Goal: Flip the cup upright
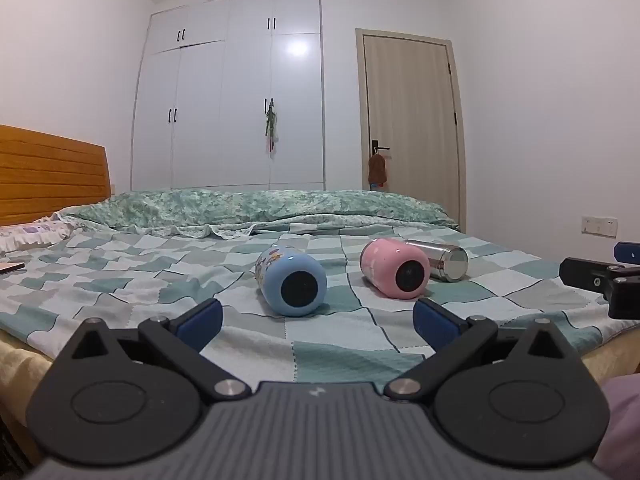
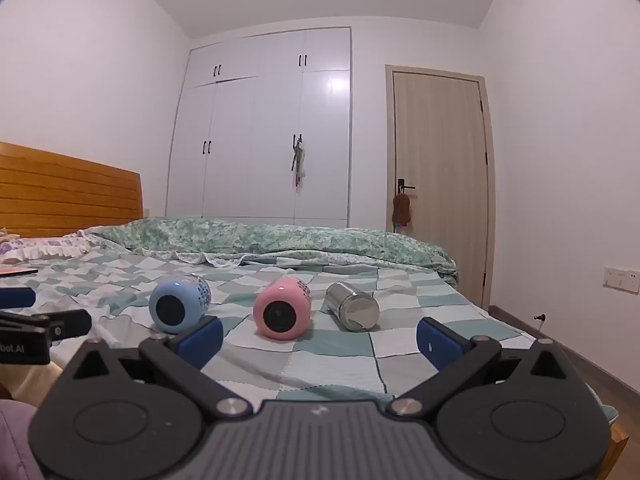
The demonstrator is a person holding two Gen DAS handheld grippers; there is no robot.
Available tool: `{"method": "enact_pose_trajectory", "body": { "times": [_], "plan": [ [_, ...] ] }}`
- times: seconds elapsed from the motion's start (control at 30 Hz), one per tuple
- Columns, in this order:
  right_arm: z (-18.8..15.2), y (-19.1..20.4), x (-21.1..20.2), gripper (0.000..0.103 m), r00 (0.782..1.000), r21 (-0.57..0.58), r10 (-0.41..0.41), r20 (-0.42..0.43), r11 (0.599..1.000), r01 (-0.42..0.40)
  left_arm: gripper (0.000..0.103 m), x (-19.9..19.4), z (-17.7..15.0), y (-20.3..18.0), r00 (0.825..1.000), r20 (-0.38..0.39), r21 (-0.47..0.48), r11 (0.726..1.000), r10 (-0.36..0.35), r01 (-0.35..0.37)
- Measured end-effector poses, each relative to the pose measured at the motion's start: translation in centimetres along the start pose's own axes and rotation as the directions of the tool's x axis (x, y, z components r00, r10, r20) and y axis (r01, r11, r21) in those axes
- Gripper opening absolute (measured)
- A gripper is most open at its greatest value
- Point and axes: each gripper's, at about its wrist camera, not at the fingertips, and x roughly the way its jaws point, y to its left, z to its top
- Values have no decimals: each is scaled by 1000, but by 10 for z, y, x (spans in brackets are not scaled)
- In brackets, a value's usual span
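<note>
Three cups on sides on bed, bases toward cameras: blue cup, pink cup, steel cup. Left hand-held gripper wide open, empty; right hand-held gripper likewise. Advice: approach one body mid-length, clamp across diameter (soft bedding, may roll), lift clear, rotate, set base down flat.

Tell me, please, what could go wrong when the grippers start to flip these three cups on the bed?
1. The blue cup, pink cup and steel cup lie on their sides, so a nudge may roll them.
2. The pink and steel cups look very close together; a finger may bump the neighbour.
3. The checkered bedsheet is soft and wrinkled, so an upright cup may tip again.
</note>
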Motion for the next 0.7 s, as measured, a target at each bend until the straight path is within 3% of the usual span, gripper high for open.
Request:
{"method": "enact_pose_trajectory", "body": {
  "times": [0.7],
  "plan": [
    [-1, -1, 1, 103, 1000, 3, 0, -13, 1000, 0, 103, -6, -1, 0, 999, 38, -11, 1000, -14, 14]
  ]
}}
